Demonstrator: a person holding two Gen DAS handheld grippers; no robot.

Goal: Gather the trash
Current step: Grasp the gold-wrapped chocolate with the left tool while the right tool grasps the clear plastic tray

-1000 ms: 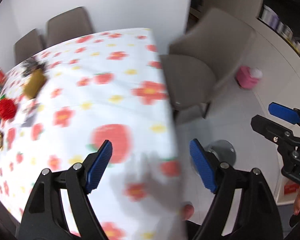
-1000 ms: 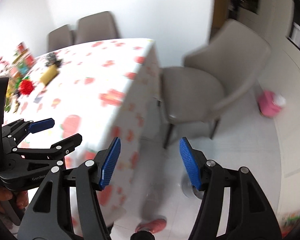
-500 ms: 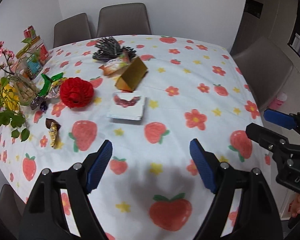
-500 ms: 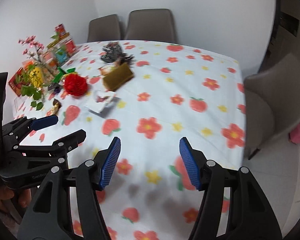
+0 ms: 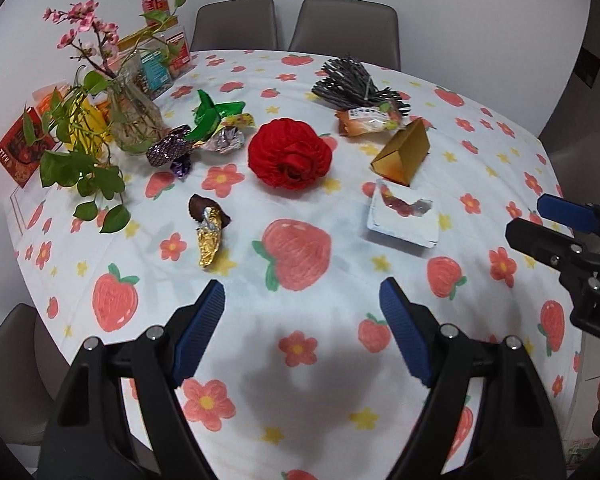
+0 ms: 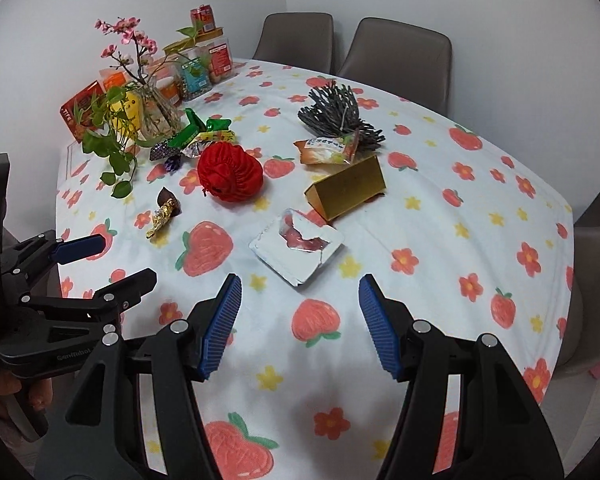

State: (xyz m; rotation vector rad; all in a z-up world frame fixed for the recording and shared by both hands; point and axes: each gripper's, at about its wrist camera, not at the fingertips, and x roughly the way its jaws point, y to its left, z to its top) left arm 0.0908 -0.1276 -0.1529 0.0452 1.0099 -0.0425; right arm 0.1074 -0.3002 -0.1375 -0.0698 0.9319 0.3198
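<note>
Trash lies scattered on the strawberry-print tablecloth (image 5: 300, 360). A white tray with a torn foil lid (image 5: 404, 218) (image 6: 298, 246) is nearest. Behind it sit a gold triangular box (image 5: 402, 154) (image 6: 346, 192), an orange snack packet (image 5: 366, 118) and a grey bundle of sticks (image 5: 352, 84). A red paper ball (image 5: 290, 154) (image 6: 230, 172) is in the middle. A gold and brown wrapper (image 5: 209, 228) (image 6: 164, 212) lies to its left, with green and purple wrappers (image 5: 204, 128) further back. My left gripper (image 5: 302, 300) (image 6: 116, 264) and right gripper (image 6: 300, 292) (image 5: 548, 220) hover open and empty over the near edge.
A glass vase with a leafy plant and pink blossoms (image 5: 134, 114) stands at the far left, with snack boxes and jars (image 5: 160, 60) behind it. Two grey chairs (image 5: 344, 24) stand at the far side against the wall. Another chair (image 6: 596, 280) is at the right.
Both views have swung left from the chair and floor beside the table to above the tabletop, bringing the trash into sight. The jaws stand as wide as before.
</note>
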